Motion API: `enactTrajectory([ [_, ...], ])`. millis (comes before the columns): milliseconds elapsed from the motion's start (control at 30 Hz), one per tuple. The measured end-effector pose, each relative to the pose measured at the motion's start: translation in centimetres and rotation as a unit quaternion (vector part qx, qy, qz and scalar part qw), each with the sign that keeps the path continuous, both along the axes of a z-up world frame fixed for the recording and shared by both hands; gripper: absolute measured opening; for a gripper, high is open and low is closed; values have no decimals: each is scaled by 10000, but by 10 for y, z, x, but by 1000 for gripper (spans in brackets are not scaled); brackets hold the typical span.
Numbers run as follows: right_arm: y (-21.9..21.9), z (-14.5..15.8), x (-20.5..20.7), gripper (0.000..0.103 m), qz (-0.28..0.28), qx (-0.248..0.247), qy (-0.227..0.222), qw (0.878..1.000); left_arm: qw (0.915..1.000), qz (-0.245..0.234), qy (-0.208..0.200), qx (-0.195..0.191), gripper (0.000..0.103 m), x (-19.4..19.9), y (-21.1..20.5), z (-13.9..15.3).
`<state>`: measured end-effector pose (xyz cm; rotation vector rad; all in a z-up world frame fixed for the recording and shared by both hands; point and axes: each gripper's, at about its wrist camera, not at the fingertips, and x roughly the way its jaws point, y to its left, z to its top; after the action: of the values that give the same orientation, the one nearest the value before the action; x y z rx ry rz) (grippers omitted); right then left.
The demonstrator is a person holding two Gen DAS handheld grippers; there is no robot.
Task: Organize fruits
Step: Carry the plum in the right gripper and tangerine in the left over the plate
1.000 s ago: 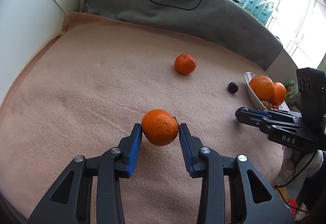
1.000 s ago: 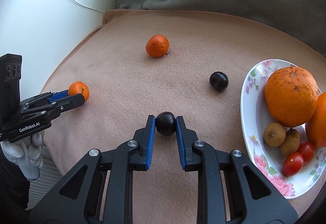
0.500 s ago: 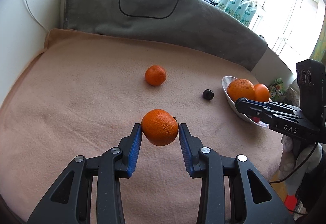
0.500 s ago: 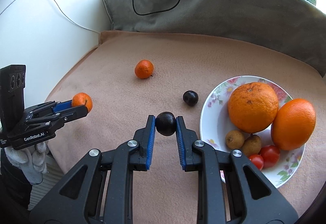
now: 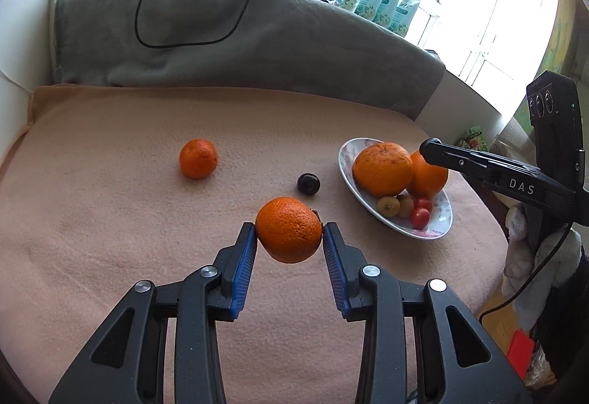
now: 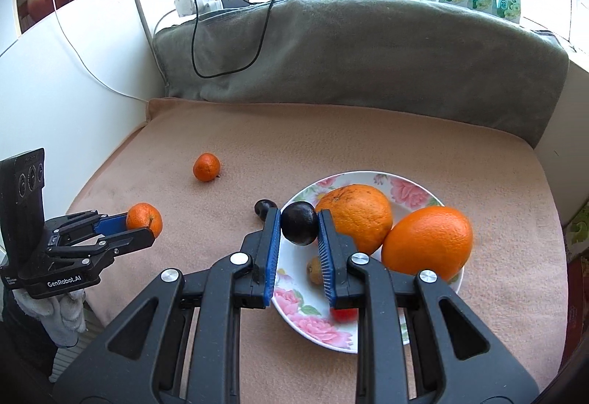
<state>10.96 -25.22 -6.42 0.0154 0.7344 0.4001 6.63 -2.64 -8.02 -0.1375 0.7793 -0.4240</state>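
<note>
Right now, through the left wrist view, your left tongs point(image 5: 289, 234) are clamped on a mandarin point(image 5: 288, 229), carried clear above the peach blanket point(image 5: 110, 220). Bring it over the flowered plate point(image 5: 438, 225) and lower it into the bare near side before you ease the pads apart; a round fruit set on the sloping rim will likely roll off. The right tongs point(image 5: 427, 148) reach in from the right over the plate, so stagger the two drops. Count here: one loose mandarin point(image 5: 198, 158), one loose dark plum point(image 5: 308, 183), two big oranges point(image 5: 382, 168), two small brown fruits point(image 5: 388, 206) and what looks like two cherry tomatoes point(image 5: 419, 217) on the plate.

Through the right wrist view, your right tongs point(image 6: 299, 228) are pinched tight on a second dark plum point(image 6: 299, 228), hanging over the plate's point(image 6: 412, 188) near left edge. Set it beside the oranges point(image 6: 429, 242), not on them. The left tongs point(image 6: 145, 225) hold their mandarin point(image 6: 144, 219) well off to the left. One mandarin point(image 6: 207, 166) and one plum point(image 6: 262, 209), partly hidden behind your finger, lie on the blanket point(image 6: 368, 139); one brown fruit point(image 6: 313, 269) and one tomato point(image 6: 344, 314) peek out.
</note>
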Motion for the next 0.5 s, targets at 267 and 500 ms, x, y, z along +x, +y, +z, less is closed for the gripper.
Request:
enactTrajectory([
  [267,-30,8,13,21,-241,19,-61,9997,9993,-370,-11,-62,36,10,-37,2],
  [500,-46,7,28,21,-342,47,-7,9994,9977,-678,-3,-94,36,16,-66,3],
])
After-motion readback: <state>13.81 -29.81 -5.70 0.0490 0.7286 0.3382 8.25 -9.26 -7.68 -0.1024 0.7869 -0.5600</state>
